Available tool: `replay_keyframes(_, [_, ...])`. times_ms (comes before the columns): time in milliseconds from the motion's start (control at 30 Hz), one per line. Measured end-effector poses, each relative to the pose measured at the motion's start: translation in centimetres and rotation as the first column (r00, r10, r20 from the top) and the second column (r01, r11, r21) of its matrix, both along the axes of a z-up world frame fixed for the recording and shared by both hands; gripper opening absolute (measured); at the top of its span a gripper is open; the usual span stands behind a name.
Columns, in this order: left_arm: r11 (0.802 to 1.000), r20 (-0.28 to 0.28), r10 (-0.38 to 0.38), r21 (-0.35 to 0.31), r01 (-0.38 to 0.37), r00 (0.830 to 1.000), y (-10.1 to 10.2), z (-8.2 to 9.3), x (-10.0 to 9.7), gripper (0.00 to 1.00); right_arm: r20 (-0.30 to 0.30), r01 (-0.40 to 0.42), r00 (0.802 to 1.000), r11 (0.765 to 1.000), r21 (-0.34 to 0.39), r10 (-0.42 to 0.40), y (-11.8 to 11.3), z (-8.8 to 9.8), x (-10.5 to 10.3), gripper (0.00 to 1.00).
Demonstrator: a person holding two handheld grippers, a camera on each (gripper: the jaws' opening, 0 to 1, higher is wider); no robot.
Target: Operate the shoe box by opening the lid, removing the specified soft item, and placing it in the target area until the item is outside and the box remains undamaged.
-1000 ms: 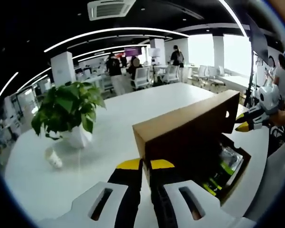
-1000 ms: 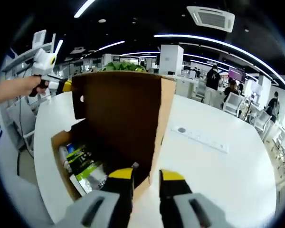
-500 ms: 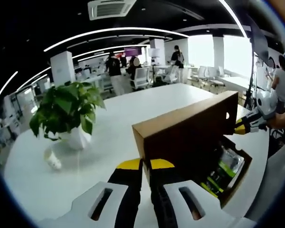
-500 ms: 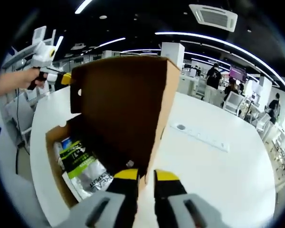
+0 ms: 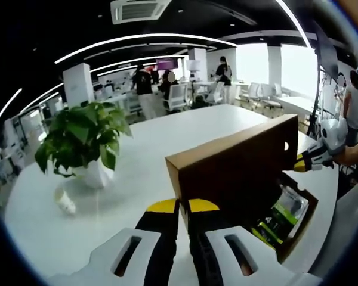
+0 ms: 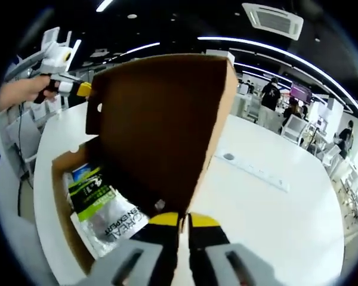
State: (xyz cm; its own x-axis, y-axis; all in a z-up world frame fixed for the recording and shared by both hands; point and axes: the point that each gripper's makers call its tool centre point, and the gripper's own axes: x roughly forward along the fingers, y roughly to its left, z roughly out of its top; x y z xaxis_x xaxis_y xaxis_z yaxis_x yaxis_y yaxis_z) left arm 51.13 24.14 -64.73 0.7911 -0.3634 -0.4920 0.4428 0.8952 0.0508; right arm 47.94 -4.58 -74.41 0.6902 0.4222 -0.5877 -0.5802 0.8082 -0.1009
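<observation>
Your left gripper view sits low over the white table, close behind the raised cardboard lid, and looks across the table toward a potted plant and the office beyond. The far end of the lid reaches your other gripper, which enters from the right.

Your right gripper view looks from the opposite end of the same lid, very near, so the brown panel rises steeply from the bottom centre. It faces down into the open box and along the table.

Both views share the lid, the box interior and the tabletop.
</observation>
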Motion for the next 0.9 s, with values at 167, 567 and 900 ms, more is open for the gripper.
replay_keyframes(167, [1.000,0.011,-0.004,0.006,0.004,1.000,0.0,-0.1,0.3,0.03,0.007,0.000,1.000,1.000,-0.009,0.000,-0.2,0.0,0.1,0.00])
replay_keyframes(567, [0.999,0.032,-0.014,0.036,0.013,0.999,-0.2,-0.6,0.7,0.04,0.014,-0.006,1.000,1.000,-0.023,0.007,-0.3,0.0,0.4,0.00])
replay_keyframes(900, [1.000,0.011,-0.006,0.027,0.005,1.000,0.1,-2.1,-0.1,0.06,0.014,-0.010,1.000,1.000,-0.025,0.010,-0.3,-0.1,0.5,0.00])
